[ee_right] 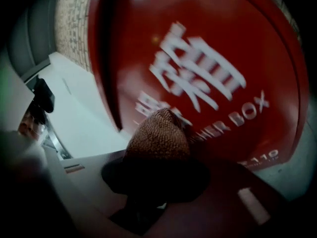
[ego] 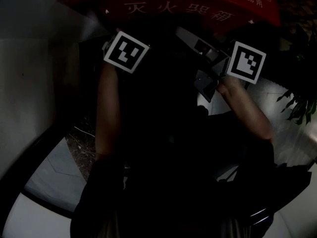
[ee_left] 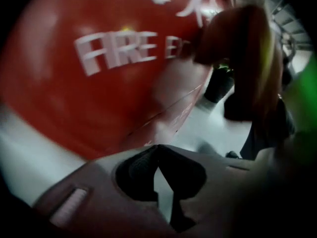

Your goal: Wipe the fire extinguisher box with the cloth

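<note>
Before red box, bunched brown cloth

Green plant, brick wall, pale floor

A red fire extinguisher box with white characters spans the top. Just below it, the left gripper and right gripper show their square-marker cubes; green plant leaves stand at right.
</note>
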